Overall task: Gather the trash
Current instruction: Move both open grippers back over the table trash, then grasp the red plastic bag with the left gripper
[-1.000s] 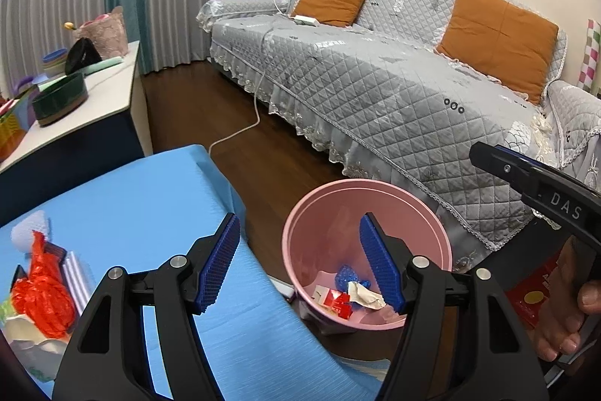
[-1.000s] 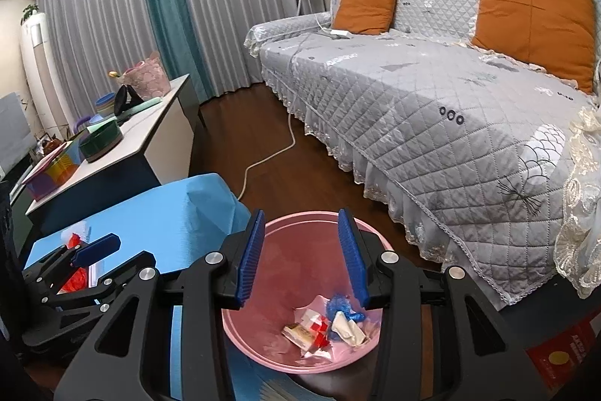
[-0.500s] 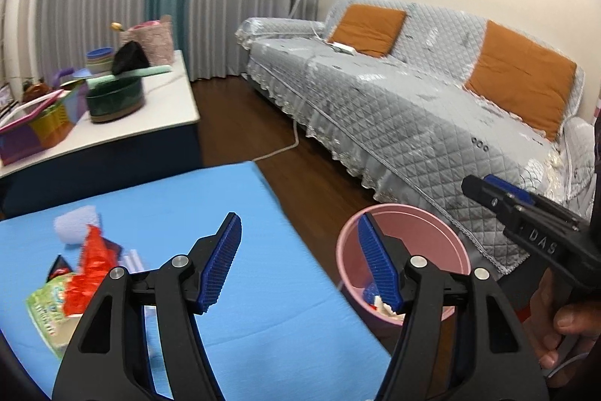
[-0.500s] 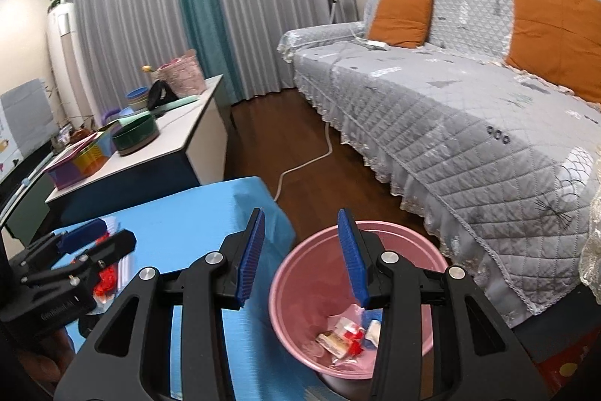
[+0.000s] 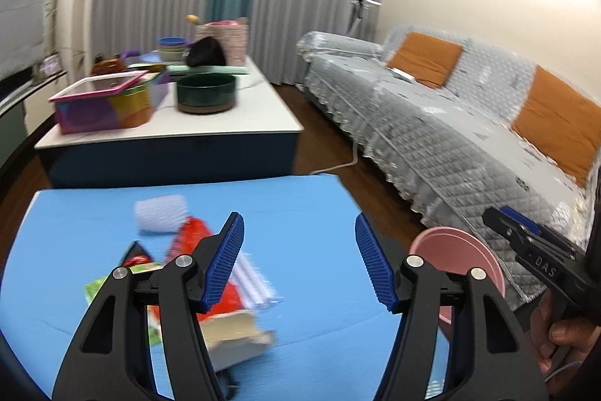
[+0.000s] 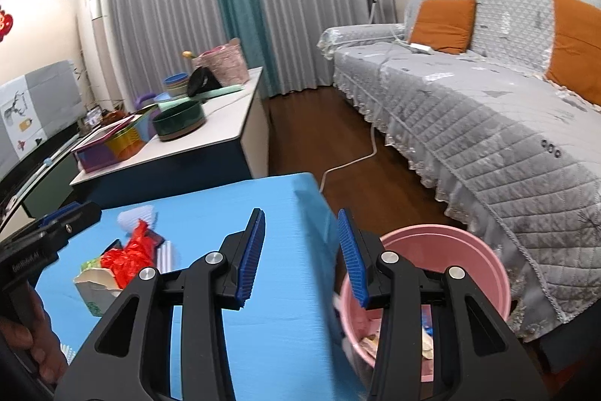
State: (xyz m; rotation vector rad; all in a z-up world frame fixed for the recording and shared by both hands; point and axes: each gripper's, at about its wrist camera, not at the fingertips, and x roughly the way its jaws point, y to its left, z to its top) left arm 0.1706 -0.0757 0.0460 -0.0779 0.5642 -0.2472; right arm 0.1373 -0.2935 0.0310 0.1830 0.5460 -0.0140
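Observation:
A trash pile lies on the blue table [image 5: 300,198]: a red wrapper [image 5: 189,235], a torn carton [image 5: 236,329], a white ribbed packet [image 5: 253,279] and a white foam piece [image 5: 161,213]. My left gripper [image 5: 298,239] hovers just right of the pile, its jaws closing a little with nothing between them. The pink bin [image 6: 450,250] stands on the floor off the table's right edge, with scraps [image 6: 426,341] inside. Above the table edge beside the bin, my right gripper [image 6: 300,235] is half open and holds nothing. The pile also shows there, with the red wrapper [image 6: 129,254].
Behind the table stands a low white-topped cabinet [image 5: 263,115] with a dark green bowl [image 5: 206,93] and a coloured box [image 5: 105,104]. A grey-covered sofa [image 5: 450,123] with orange cushions fills the right. A white cable [image 6: 357,160] lies on the wooden floor.
Both views have swung left, from over the bin toward the table. The trash pile has come in under the left gripper and the bin has slid right. The left jaws narrowed slightly.

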